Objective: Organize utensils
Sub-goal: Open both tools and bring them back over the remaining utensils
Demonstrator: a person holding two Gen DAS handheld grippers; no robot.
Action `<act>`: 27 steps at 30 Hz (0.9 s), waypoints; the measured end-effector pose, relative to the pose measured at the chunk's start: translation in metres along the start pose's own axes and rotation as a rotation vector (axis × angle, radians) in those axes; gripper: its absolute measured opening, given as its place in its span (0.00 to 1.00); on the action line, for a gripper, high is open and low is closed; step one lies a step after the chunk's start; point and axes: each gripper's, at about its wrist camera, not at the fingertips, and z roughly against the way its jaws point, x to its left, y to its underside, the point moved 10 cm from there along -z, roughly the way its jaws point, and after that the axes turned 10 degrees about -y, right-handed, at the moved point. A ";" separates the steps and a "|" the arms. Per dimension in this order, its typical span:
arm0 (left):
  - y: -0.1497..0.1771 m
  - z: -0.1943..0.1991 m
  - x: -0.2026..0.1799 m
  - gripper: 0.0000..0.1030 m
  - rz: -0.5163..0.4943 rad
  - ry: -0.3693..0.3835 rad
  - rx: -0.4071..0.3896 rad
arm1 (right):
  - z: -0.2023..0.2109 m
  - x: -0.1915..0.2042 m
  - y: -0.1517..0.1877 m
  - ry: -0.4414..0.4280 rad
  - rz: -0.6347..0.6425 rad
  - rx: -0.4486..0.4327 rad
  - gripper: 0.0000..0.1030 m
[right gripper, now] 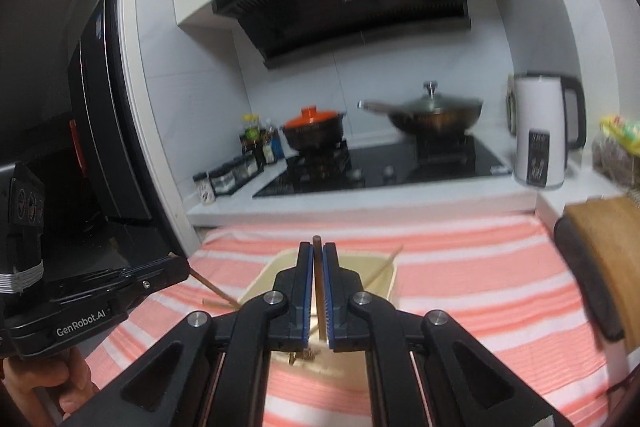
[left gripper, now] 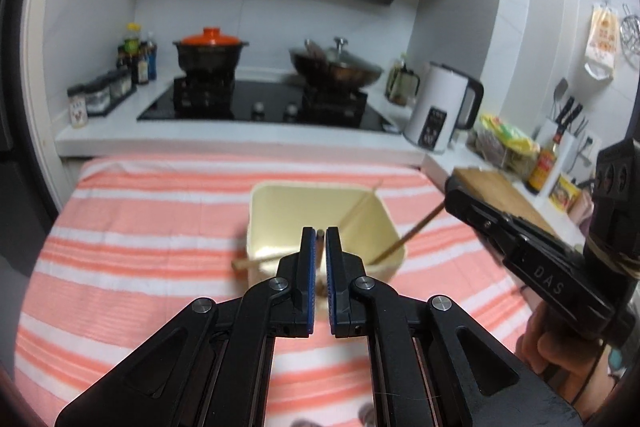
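A cream rectangular bin (left gripper: 280,211) stands on the pink striped cloth (left gripper: 140,227); it also shows in the right wrist view (right gripper: 272,271). My left gripper (left gripper: 320,233) is shut on a dark brown chopstick (left gripper: 320,239) just in front of the bin. My right gripper (right gripper: 318,251) is shut on another brown chopstick (right gripper: 317,267) whose lower end reaches into the bin; the left wrist view shows that stick (left gripper: 416,227) slanting down into it. A lighter chopstick (left gripper: 360,203) leans inside the bin. Another stick (left gripper: 256,261) pokes out at the bin's left.
Behind the cloth is a black hob (left gripper: 256,99) with an orange-lidded pot (left gripper: 210,51) and a wok (left gripper: 336,67). A white kettle (left gripper: 440,107), bottles, a wooden board (left gripper: 500,191) and a knife block stand at the right. Spice jars (left gripper: 100,95) stand at the left.
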 end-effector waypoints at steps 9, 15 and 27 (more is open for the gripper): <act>0.102 0.074 0.023 0.86 -0.179 -0.039 0.105 | 0.077 0.017 0.055 0.005 0.080 0.057 0.62; 0.208 0.103 0.064 0.91 -0.191 -0.196 0.115 | 0.144 -0.007 0.188 0.220 0.130 0.297 0.66; 0.275 0.105 0.108 0.92 -0.133 -0.310 0.188 | 0.191 -0.035 0.285 0.331 -0.060 0.404 0.66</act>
